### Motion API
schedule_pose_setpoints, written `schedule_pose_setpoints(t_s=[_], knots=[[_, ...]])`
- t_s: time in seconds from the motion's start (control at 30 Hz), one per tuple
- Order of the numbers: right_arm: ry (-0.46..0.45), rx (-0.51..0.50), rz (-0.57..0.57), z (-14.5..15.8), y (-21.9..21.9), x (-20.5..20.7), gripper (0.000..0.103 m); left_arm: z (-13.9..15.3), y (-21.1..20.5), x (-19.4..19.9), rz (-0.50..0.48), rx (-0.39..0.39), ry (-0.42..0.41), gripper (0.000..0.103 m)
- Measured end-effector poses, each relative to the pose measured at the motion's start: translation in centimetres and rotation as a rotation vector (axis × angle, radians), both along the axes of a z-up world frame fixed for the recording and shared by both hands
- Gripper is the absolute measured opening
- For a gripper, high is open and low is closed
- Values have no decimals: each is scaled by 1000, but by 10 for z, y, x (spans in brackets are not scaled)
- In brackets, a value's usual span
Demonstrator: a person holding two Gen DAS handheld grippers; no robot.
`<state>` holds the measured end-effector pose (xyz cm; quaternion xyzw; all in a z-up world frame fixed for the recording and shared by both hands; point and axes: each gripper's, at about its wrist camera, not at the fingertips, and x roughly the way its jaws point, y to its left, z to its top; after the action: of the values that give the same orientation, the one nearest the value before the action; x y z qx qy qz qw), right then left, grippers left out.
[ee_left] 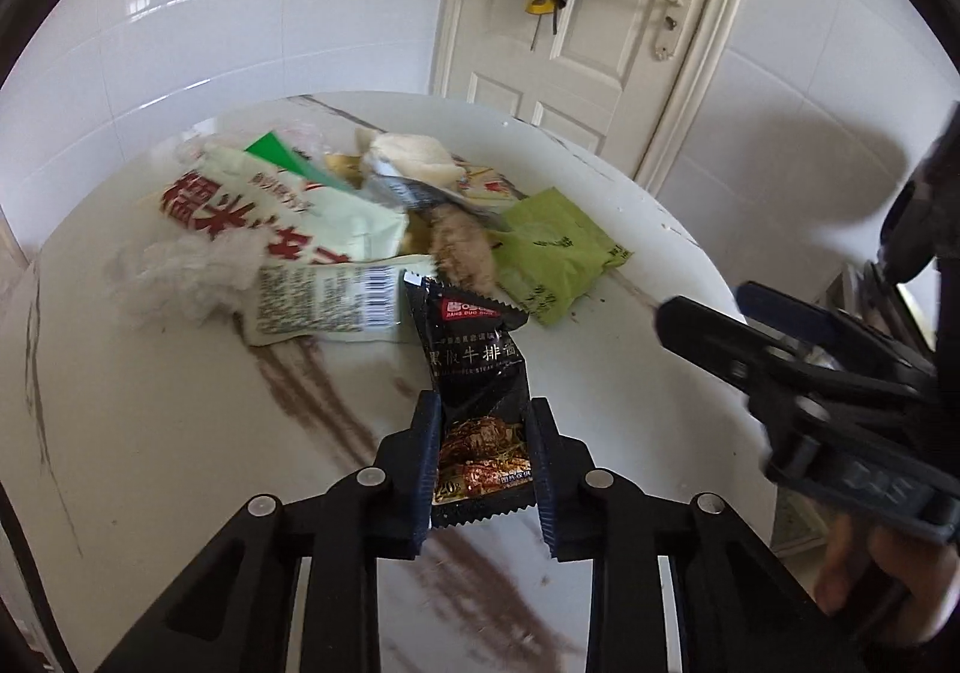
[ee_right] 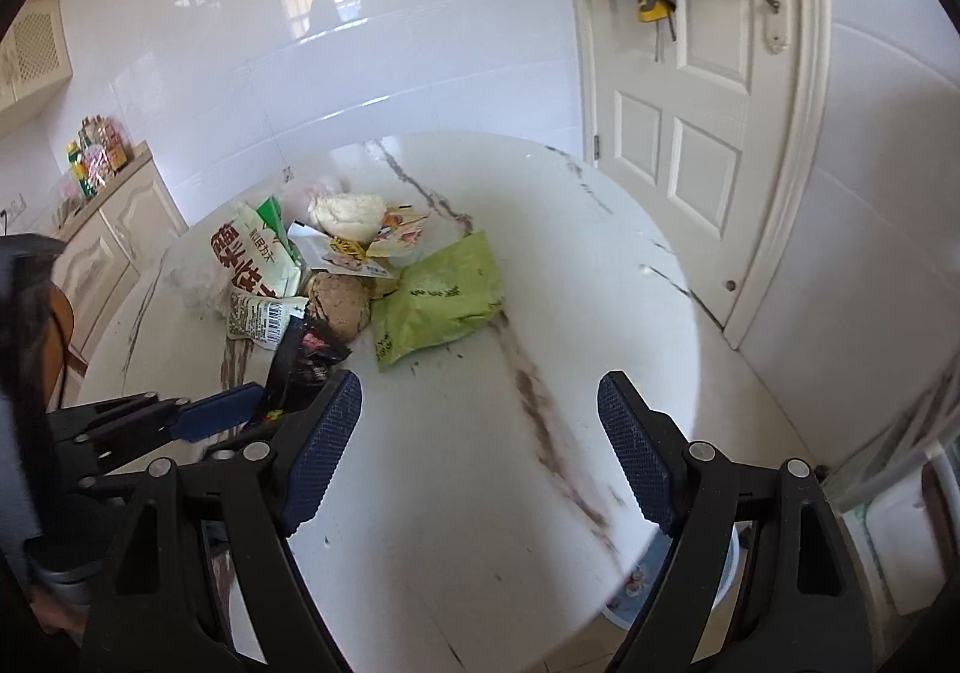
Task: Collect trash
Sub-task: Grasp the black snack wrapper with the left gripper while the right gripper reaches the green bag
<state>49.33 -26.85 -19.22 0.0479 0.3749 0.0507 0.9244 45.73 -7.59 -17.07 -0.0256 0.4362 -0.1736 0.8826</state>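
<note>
Trash pile (ee_left: 336, 229) behind gripped black sachet (ee_left: 480, 403)

Bare counter (ee_right: 570, 265) lies open right of the green packet (ee_right: 441, 298) and down to the frame's bottom edge. The trash heap (ee_right: 312, 265) crowds the centre-left; below it the left claw (ee_right: 246, 412) blocks passage.

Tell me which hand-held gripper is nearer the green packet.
Right. The right hand-held gripper hangs open over bare table just short of the green packet. The left hand-held gripper is farther off to its left, shut on the black sachet.
</note>
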Motion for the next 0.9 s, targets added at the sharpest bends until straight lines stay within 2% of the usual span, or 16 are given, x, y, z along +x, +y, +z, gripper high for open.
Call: schedule_pose_setpoints(t_s=[0.17,0.23,0.3,0.4,0.47,0.53,0.63,0.67,0.7,0.77,0.83,0.9], knots=[[46,-21,46,-10,16,31,80,4,37,-6,17,-29,5,11],[58,-43,49,-13,21,41,83,7,49,-9,24,-43,7,0],[81,-62,53,-18,25,55,85,6,60,-9,20,-65,22,0],[107,-90,64,-24,31,72,85,7,71,-8,15,-57,40,0],[139,-112,67,-29,35,81,85,7,82,-7,37,-125,55,0],[147,-129,80,-30,36,87,85,8,84,-6,25,-137,68,2],[160,-131,90,-31,34,92,85,10,80,-6,30,-129,68,13],[158,-136,102,-32,34,92,81,11,79,-7,27,-135,76,29],[157,-147,107,-32,34,92,68,12,78,-8,24,-140,74,53],[149,-160,120,-29,34,91,53,14,74,-8,38,-120,51,78],[150,-150,127,-28,29,88,48,13,64,-8,31,-90,40,78],[140,-136,135,-26,26,83,33,12,53,-3,26,-71,48,80]])
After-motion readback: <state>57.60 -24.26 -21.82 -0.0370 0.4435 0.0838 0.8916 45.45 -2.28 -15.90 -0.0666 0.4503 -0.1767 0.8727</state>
